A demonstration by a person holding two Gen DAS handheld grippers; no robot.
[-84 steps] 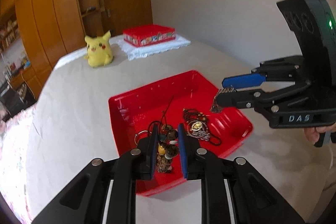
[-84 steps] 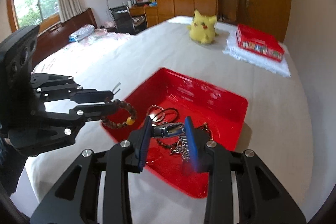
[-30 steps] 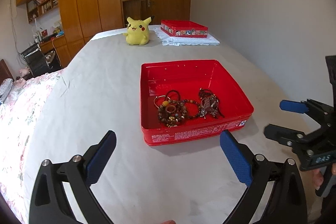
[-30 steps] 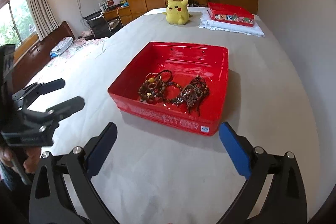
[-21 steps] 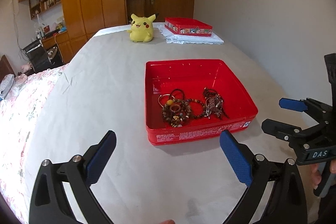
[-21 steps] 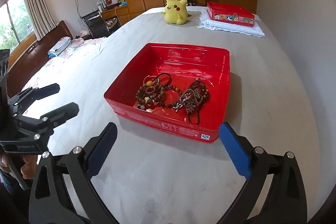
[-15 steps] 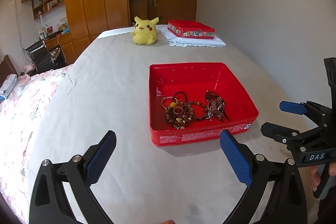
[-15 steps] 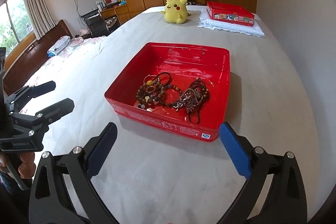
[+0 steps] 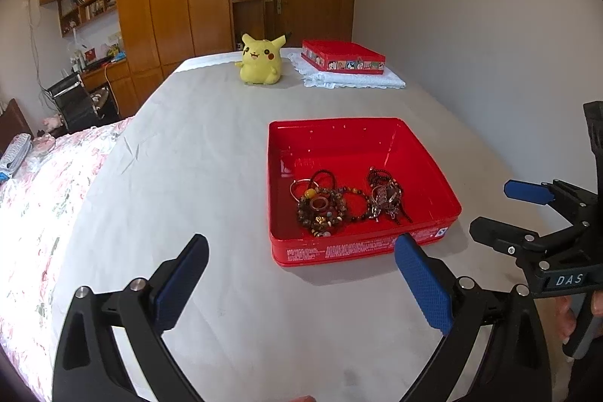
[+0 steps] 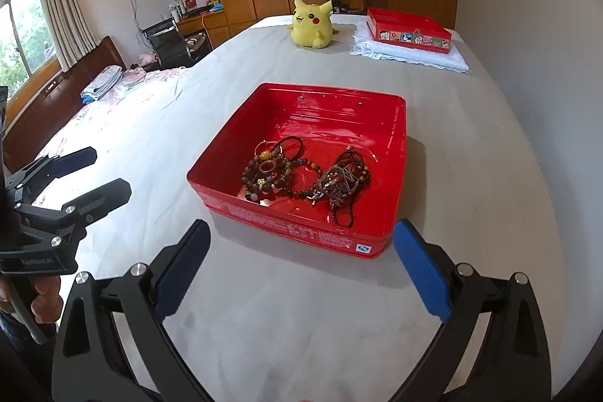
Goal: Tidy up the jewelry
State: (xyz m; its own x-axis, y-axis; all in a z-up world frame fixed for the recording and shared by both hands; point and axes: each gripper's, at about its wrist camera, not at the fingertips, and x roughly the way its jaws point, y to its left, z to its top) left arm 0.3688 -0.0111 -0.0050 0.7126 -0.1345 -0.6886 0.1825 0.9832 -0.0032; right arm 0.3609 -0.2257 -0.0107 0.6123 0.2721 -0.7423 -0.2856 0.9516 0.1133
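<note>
One open red tin [image 9: 361,251] sits on the grey bed cover [image 9: 211,176], near its right side. Inside, toward the tin's near wall, lie two clusters of jewelry touching at a strand of beads: on the left a heap of beaded bracelets [image 9: 320,210], brown beads with one yellow bead and one reddish ring on top, plus a thin metal hoop and a dark cord loop behind; on the right a tangle of dark bead strands and silver chain [image 9: 384,196]. Exact count of bracelets cannot be told; they overlap. The far half of the tin floor is bare. Left gripper [image 9: 301,274] is held low before the tin, jaws spread wide, nothing between the two blue pads; its right pad overlaps the tin's near right corner in the left wrist view. Right gripper [image 10: 301,266] is likewise spread wide and empty, both pads short of the tin's near wall. Each gripper shows in the other's camera, off to the side of the tin, clear of it. At the far end of the bed: one yellow plush toy [image 9: 260,63], and beside it one closed red tin [image 9: 343,57] resting on one folded white cloth [image 9: 354,80].
</note>
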